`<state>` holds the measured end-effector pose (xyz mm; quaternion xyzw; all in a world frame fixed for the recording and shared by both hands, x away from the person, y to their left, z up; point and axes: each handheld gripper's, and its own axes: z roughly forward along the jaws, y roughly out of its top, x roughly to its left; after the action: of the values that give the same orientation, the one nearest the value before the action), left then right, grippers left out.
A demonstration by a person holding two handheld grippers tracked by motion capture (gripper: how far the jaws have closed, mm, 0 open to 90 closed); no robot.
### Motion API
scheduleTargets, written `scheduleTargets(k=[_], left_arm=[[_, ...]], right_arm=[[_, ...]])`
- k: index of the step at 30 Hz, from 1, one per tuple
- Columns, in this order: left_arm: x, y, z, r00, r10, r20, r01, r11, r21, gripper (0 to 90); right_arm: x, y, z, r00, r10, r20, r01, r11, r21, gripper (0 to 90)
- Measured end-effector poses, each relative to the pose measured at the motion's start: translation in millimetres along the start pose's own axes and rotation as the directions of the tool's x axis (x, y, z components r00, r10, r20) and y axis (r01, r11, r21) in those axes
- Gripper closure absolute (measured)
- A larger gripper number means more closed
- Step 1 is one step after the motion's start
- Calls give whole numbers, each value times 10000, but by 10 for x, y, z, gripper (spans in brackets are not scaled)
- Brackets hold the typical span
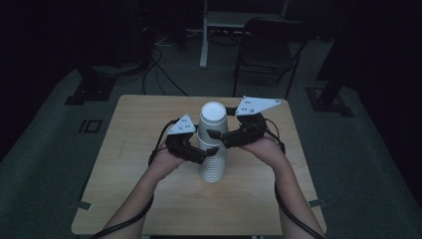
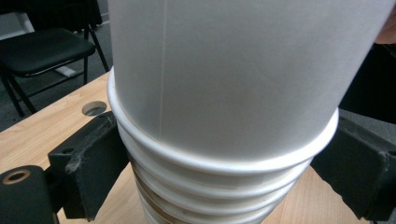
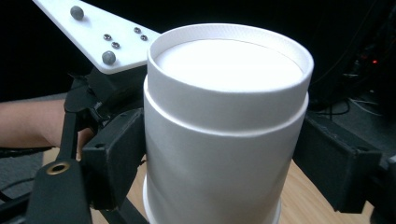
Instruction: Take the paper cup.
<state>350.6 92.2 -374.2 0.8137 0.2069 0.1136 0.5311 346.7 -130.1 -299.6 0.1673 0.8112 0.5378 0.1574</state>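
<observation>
A stack of white paper cups (image 1: 213, 167) stands upside down in the middle of the wooden table (image 1: 134, 134). My left gripper (image 1: 205, 155) comes in from the left, its jaws pressed on the ringed rims of the lower cups (image 2: 219, 186). My right gripper (image 1: 216, 135) comes in from the right, higher up. It is shut on the top cup (image 3: 224, 140), with a black pad against each side of the wall. The top cup's flat base (image 3: 229, 63) faces up. In the right gripper view the left gripper's white plate (image 3: 93, 32) shows behind the cup.
A black folding chair (image 1: 268, 45) and a white table leg (image 1: 203, 35) stand beyond the table's far edge, with cables on the dark floor. A small round hole (image 2: 93, 108) sits in the tabletop near the left gripper. Bare wood surrounds the stack.
</observation>
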Motion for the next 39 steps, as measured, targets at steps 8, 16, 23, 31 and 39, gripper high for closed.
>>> scheduleTargets(k=[8,16,23,31,39], left_arm=[[-2,12,9,10000,-9,-20,9,10000,61,79],[0,17,11,10000,7,-20,-7,10000,87,79],[-3,17,6,10000,4,-26,-3,9999,119,79],[1,18,12,10000,-18,-34,19,10000,88,80],[1,21,12,10000,-8,-34,9,9999,121,79]], right_arm=[[14,38,-31,9997,62,249,-60,9999,-92,209],[12,76,-78,9993,236,273,-227,9992,-317,234],[24,88,-87,9993,246,283,-237,9992,-322,241],[35,119,-106,9986,241,470,-227,9993,-303,251],[20,160,-164,9978,516,411,-490,9969,-620,270]])
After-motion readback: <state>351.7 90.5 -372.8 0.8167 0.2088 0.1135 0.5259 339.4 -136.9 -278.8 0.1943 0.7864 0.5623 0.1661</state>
